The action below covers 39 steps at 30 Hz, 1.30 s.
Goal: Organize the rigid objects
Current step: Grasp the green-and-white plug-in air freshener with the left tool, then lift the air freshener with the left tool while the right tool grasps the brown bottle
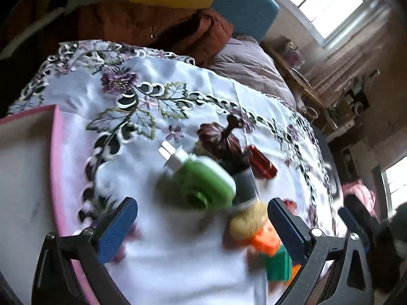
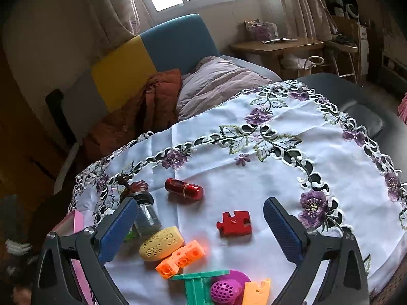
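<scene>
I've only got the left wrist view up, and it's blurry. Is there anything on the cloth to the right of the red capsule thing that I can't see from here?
Observer: Yes. The right wrist view shows a red puzzle piece lying flat on the tablecloth, nearer than the red capsule.
Operator: Is the right gripper holding it?
Observer: No. The right gripper is open and empty, with the piece lying between its fingers.
Operator: Anything printed on it?
Observer: A white letter K.
</scene>
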### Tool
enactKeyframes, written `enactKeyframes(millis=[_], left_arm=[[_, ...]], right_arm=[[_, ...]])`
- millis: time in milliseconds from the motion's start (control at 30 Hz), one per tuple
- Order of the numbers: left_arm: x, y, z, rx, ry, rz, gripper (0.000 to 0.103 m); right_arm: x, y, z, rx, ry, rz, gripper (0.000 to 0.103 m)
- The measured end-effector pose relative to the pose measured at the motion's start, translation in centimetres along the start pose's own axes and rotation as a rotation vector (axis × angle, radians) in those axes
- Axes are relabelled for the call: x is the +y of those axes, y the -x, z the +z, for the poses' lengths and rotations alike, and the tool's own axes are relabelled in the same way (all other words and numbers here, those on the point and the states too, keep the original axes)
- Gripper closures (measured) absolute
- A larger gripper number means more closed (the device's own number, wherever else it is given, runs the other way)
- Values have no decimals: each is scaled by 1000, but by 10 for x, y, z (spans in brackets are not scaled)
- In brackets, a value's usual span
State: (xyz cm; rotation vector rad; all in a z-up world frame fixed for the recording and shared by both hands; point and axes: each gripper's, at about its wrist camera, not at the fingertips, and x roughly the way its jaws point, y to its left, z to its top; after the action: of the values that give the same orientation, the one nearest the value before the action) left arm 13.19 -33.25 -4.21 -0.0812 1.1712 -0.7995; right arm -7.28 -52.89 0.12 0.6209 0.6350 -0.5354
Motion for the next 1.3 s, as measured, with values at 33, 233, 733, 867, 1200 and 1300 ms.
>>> enactKeyframes(millis=[33, 233, 733, 867, 1200, 1300], left_arm=[[0, -7, 3, 6, 17, -14, 1], [13, -39, 13, 36, 133, -47, 14], [-6, -7, -21, -43, -117, 36, 55], [-4, 22, -48, -67, -178, 53, 68], [1, 37, -76, -42, -245, 6, 65], [-3, 27, -80, -17, -262, -6, 47]], right_arm=[[0, -1, 1, 3, 1, 4, 2], [2, -3, -1, 15, 6, 22, 2], [3, -10, -3, 59, 16, -1, 5], [10, -13, -7, 84, 53, 4, 13], [37, -32, -24, 167, 207, -49, 24], [37, -33, -25, 169, 216, -71, 24]])
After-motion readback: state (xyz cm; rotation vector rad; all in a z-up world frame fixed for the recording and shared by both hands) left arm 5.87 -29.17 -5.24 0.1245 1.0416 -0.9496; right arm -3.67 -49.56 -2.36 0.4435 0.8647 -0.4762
